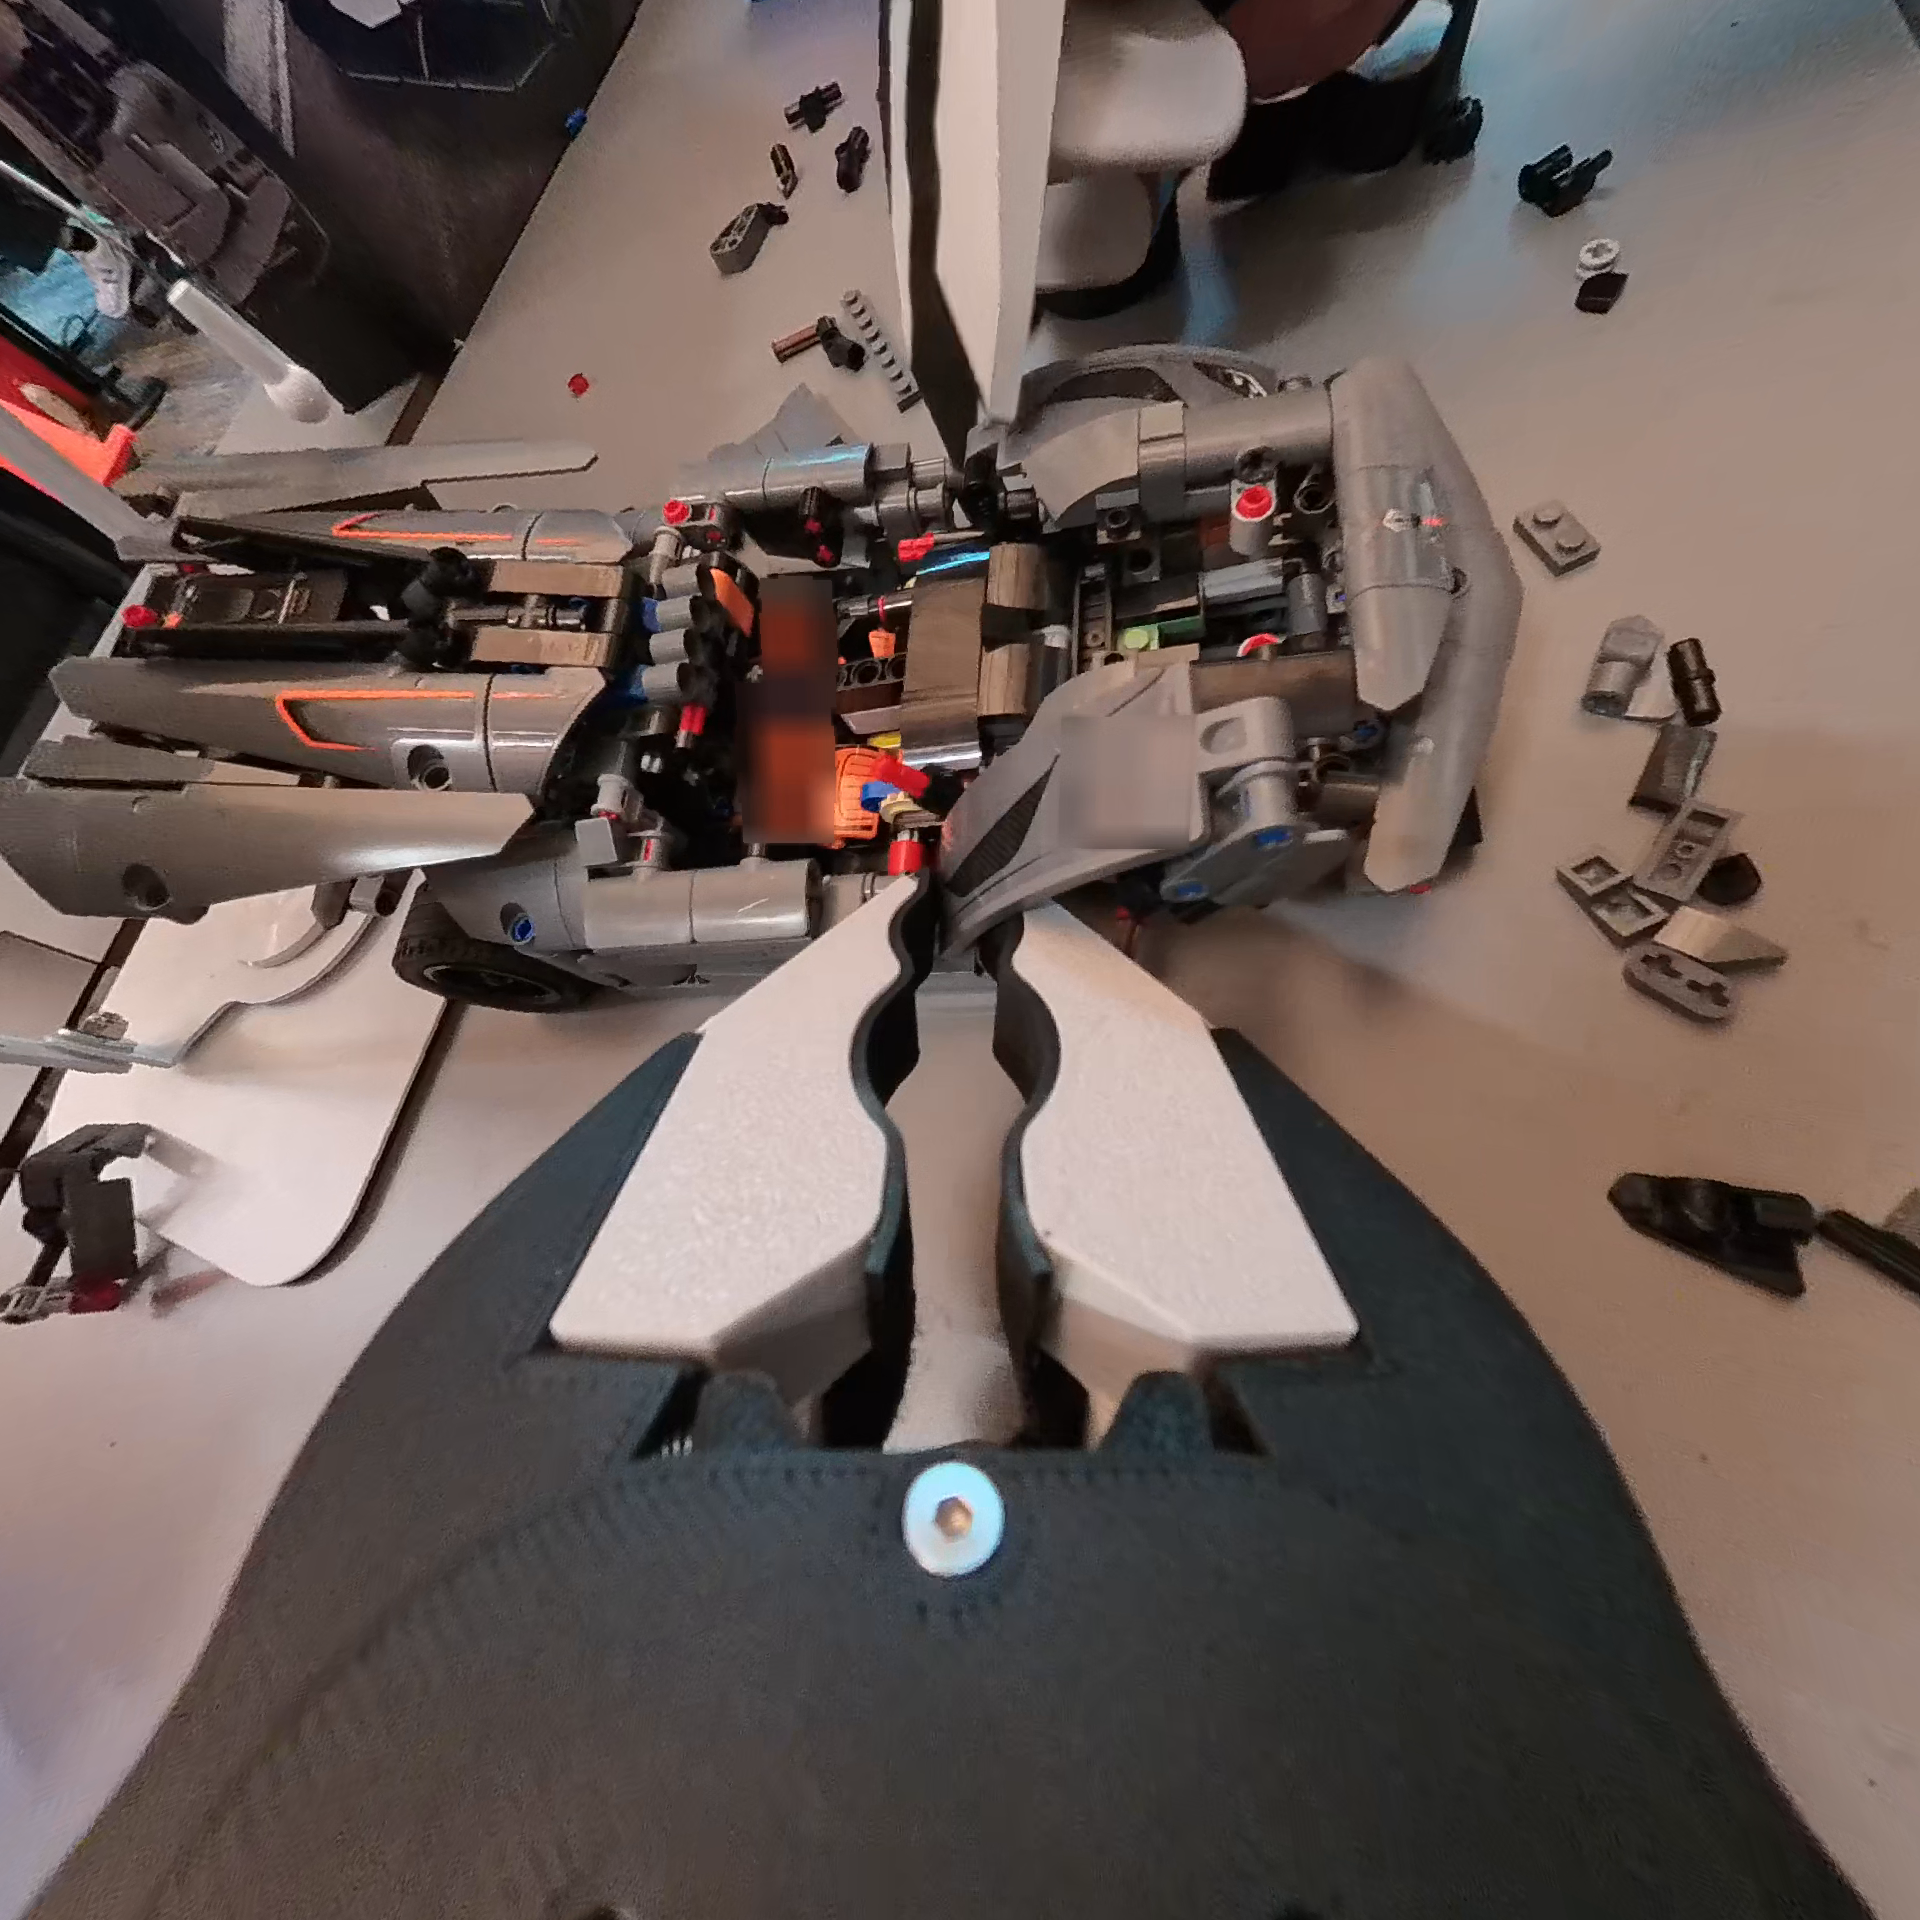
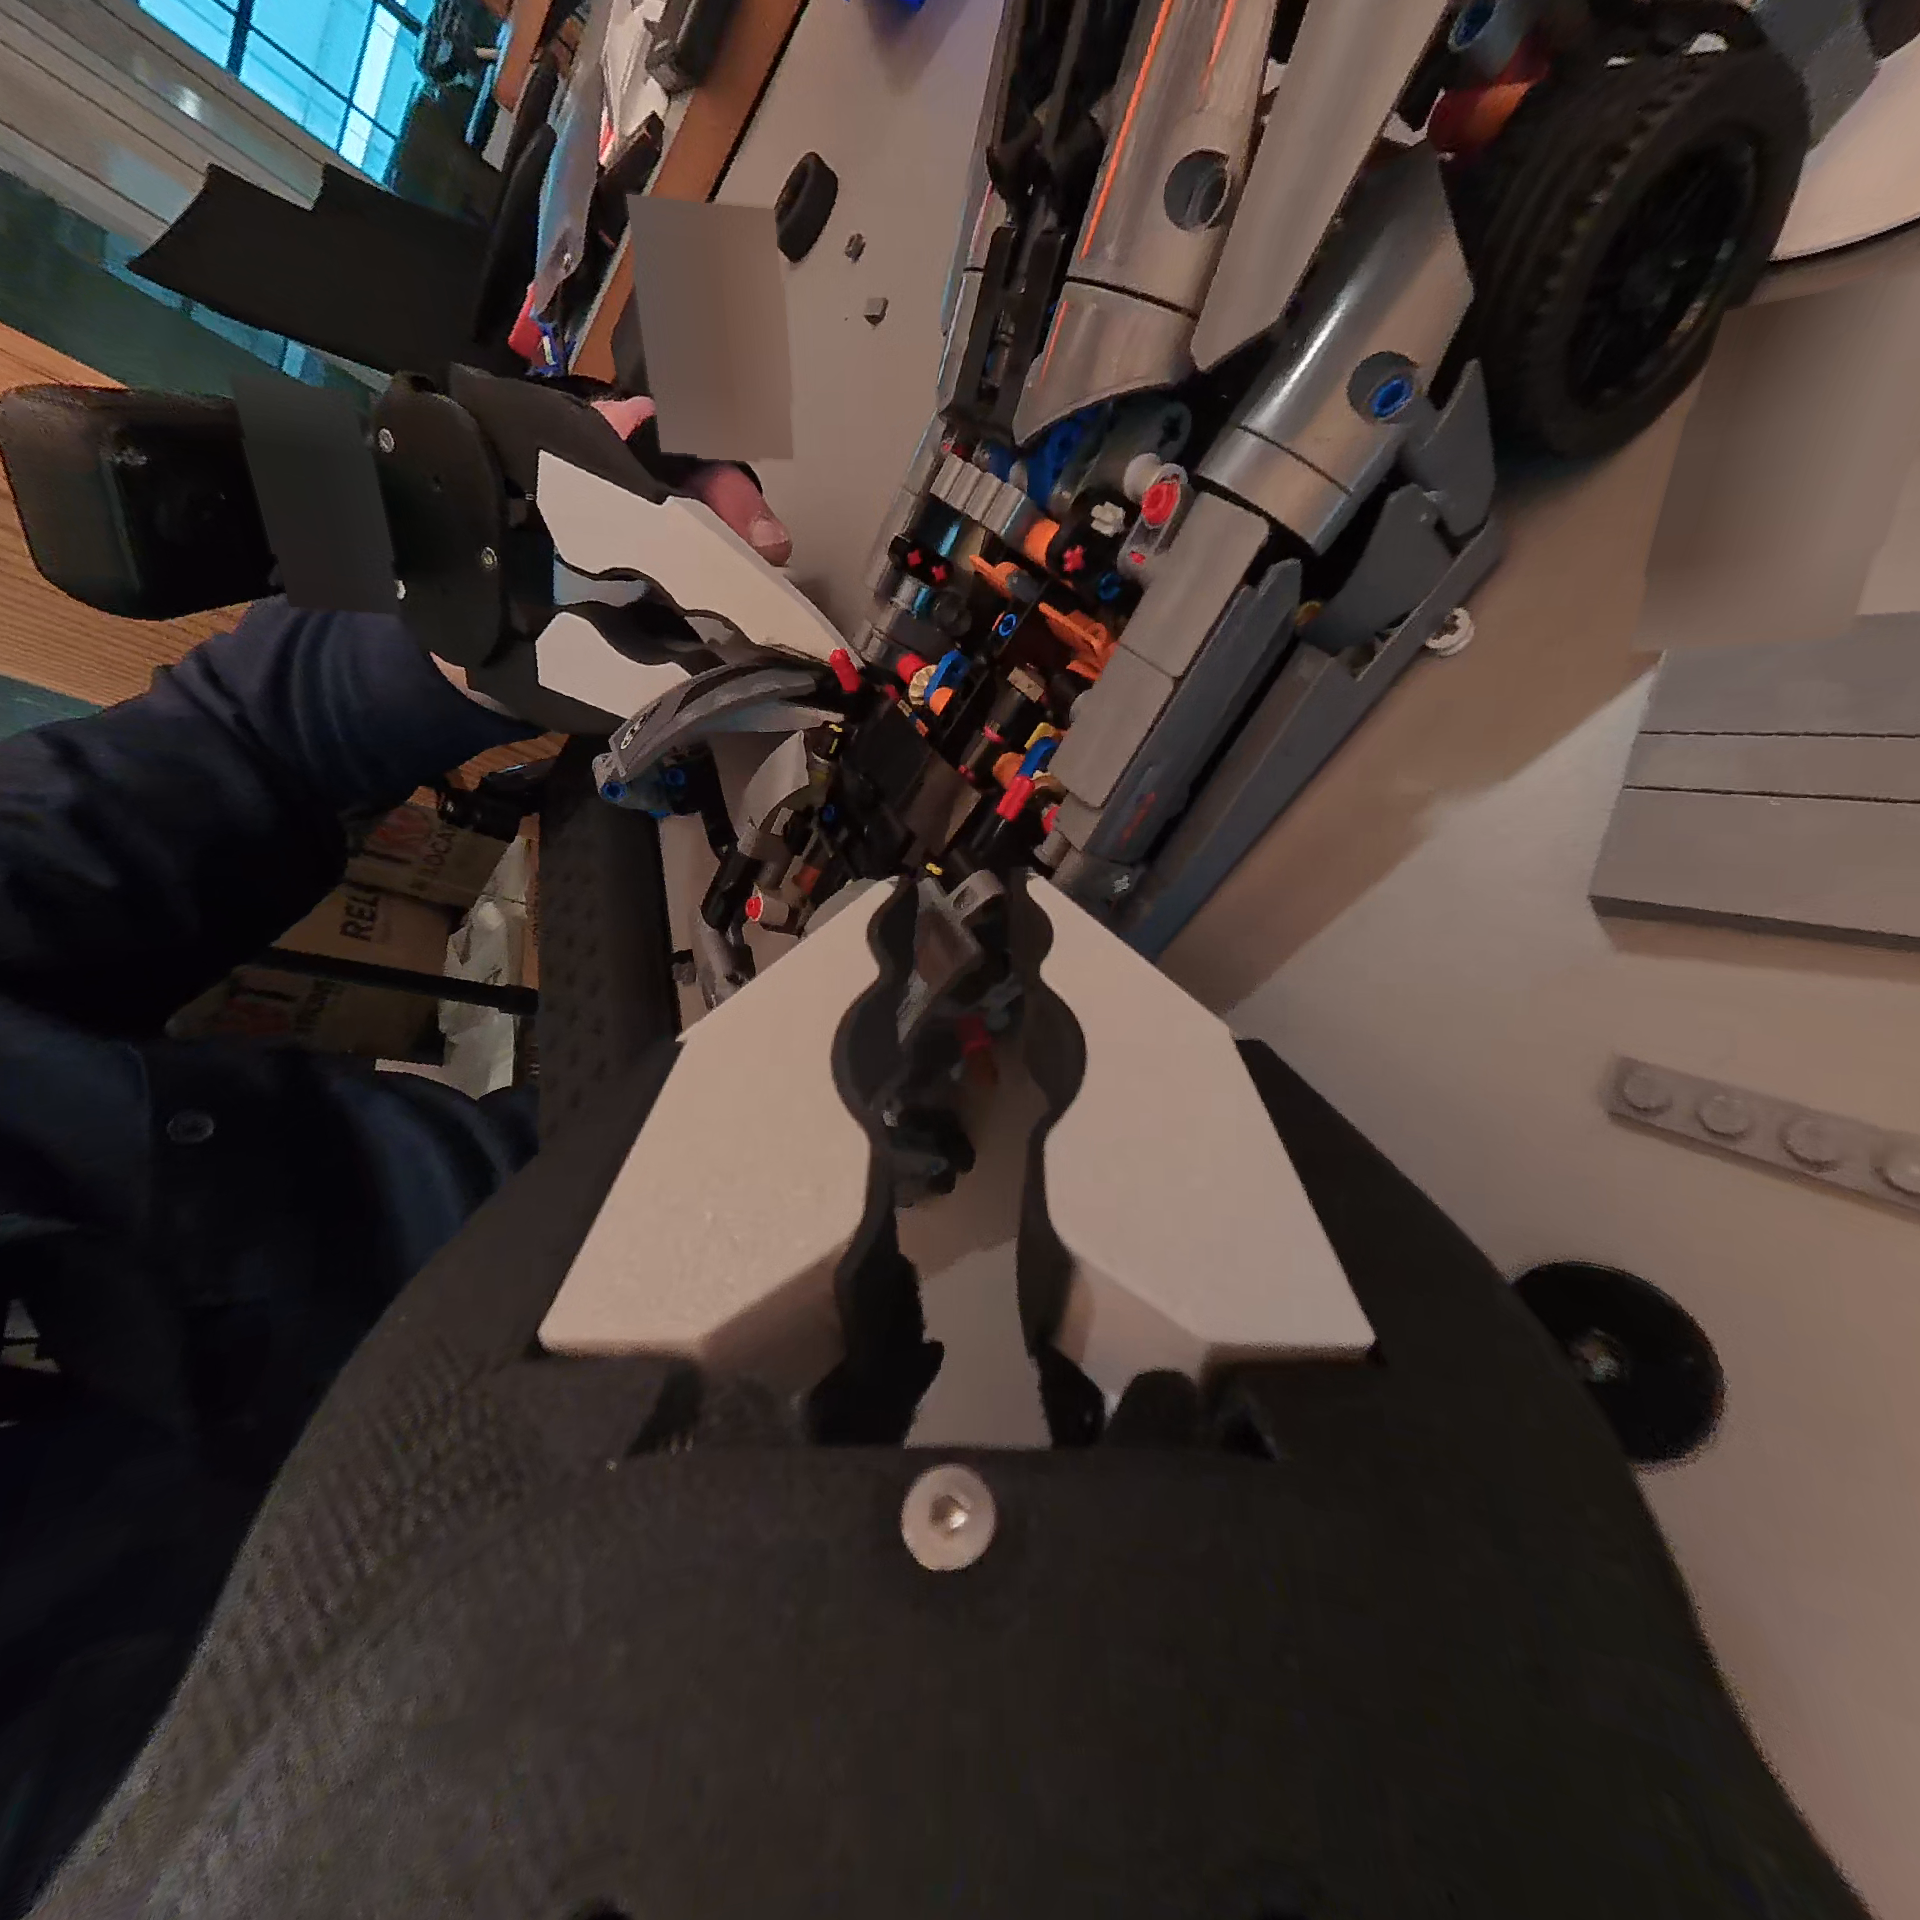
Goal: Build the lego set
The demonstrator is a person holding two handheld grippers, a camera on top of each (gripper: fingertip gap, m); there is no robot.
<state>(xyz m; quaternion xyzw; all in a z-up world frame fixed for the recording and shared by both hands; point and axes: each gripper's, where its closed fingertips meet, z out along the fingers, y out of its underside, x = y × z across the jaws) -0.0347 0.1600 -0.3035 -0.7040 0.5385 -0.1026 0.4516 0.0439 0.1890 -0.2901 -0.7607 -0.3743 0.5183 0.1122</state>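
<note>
A grey Lego car [image 1: 499,717] with orange stripes lies on the white table [image 1: 1558,1455], its inner frame of coloured pins open to view. My left gripper [image 1: 951,899] is shut on the edge of a curved grey fender panel [image 1: 1091,800] at the car's near side. My right gripper [image 1: 971,312] comes in from the far side, its tips at the car's far edge. In the right wrist view my right gripper [image 2: 956,899] is shut on a grey and black part of the car's frame [image 2: 951,935]. The left gripper [image 2: 675,613] holds the curved panel [image 2: 717,691] there.
Several loose grey pieces [image 1: 1662,883] lie right of the car, small black pieces [image 1: 821,145] behind it, a black wedge [image 1: 1714,1231] at near right. A white card sheet [image 1: 260,1091] lies at left. Grey plates [image 2: 1766,790], a studded strip [image 2: 1766,1132] and a black disc [image 2: 1616,1361] lie nearby. A dark sleeve [image 2: 208,831] is at left. There is about 9 cm between the tips of the two grippers.
</note>
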